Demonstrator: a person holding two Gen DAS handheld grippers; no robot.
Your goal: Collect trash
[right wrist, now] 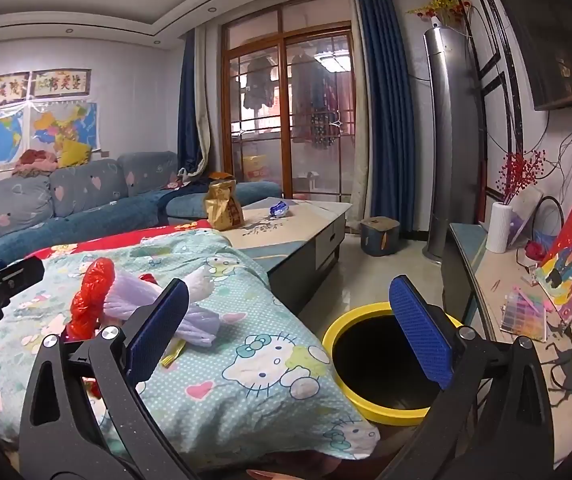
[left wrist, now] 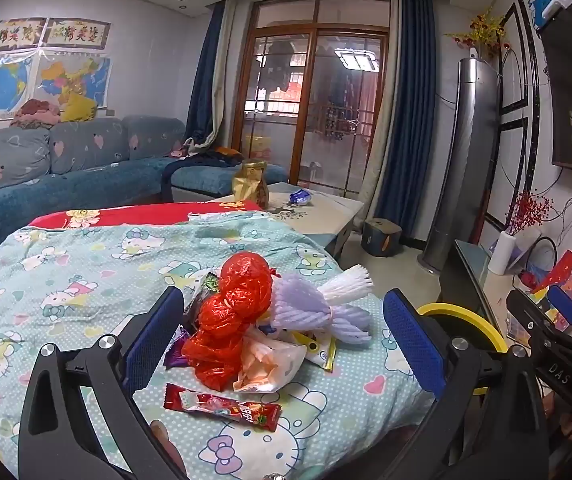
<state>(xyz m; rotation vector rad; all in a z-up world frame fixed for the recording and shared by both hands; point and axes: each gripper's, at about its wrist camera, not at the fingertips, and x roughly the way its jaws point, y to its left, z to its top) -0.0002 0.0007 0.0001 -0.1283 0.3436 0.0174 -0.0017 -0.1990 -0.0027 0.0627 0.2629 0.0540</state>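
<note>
A trash pile lies on the Hello Kitty quilt [left wrist: 85,272]: a crumpled red plastic bag [left wrist: 229,320], a lavender and white foam net [left wrist: 318,304], a clear wrapper [left wrist: 269,364], a red snack wrapper [left wrist: 221,406] and smaller wrappers. My left gripper [left wrist: 286,344] is open and empty, its jaws either side of the pile. My right gripper [right wrist: 292,328] is open and empty, above the quilt's edge, with the yellow-rimmed bin [right wrist: 378,364] on the floor to its right. The red bag [right wrist: 91,300] and foam net [right wrist: 145,296] show at left in the right wrist view. The right gripper also shows in the left wrist view [left wrist: 558,320].
A coffee table [right wrist: 306,216] beyond the quilt holds a gold snack bag [right wrist: 223,208] and a blue wrapper [right wrist: 279,209]. A sofa [left wrist: 65,172] stands at left. A TV cabinet [right wrist: 498,280] with paintings runs along the right wall. A stool [right wrist: 380,236] and tall air conditioner [right wrist: 452,140] stand behind.
</note>
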